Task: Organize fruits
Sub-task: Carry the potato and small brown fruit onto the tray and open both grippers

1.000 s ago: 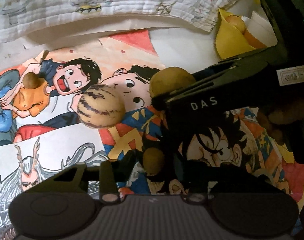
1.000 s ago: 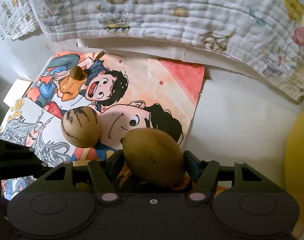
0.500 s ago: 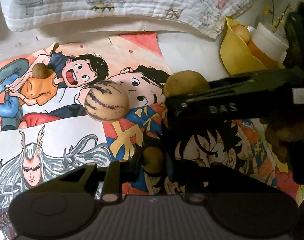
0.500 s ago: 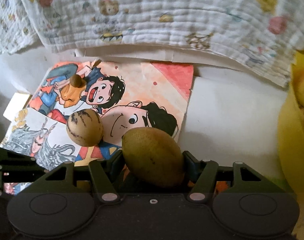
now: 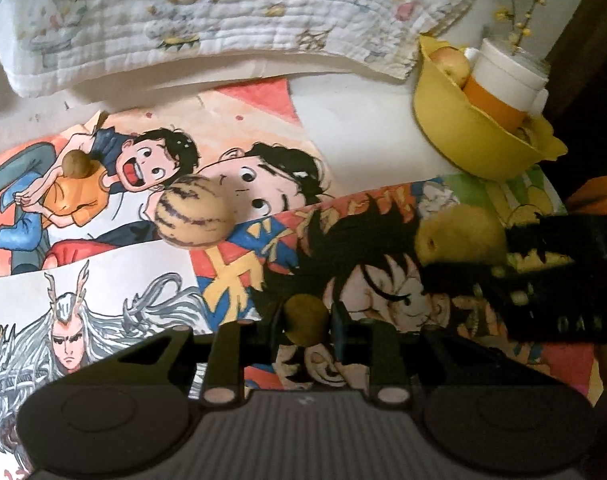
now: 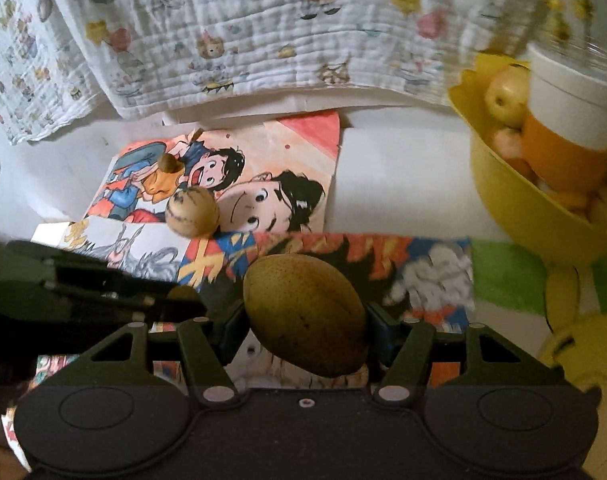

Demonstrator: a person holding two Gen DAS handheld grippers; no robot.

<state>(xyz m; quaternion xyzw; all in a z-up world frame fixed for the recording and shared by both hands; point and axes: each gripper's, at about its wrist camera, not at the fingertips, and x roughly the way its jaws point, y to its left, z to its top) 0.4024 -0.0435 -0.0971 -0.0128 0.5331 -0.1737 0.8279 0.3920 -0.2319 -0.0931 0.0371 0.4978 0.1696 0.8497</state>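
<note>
My left gripper point(image 5: 305, 320) is shut on a small brown fruit point(image 5: 306, 319) above the cartoon posters. My right gripper point(image 6: 305, 320) is shut on a large green-brown pear point(image 6: 305, 314); the pear also shows in the left wrist view point(image 5: 459, 234), with the right gripper point(image 5: 543, 280) at the right. A round striped fruit point(image 5: 194, 211) point(image 6: 191, 211) and a small brown fruit point(image 5: 75, 163) point(image 6: 169, 163) lie on the posters. A yellow bowl point(image 5: 463, 136) point(image 6: 515, 196) with several fruits stands at the right.
A white-and-orange cup point(image 5: 503, 84) point(image 6: 563, 120) stands in the yellow bowl. A quilted white blanket point(image 5: 223, 24) point(image 6: 243, 32) hangs along the back. Cartoon posters point(image 5: 243, 128) cover the white surface. The left gripper's body point(image 6: 83, 292) shows at the left in the right wrist view.
Both grippers have moved to the right with their fruits. The yellow bowl has come further into both views. The right gripper has pulled away to the right of the left one.
</note>
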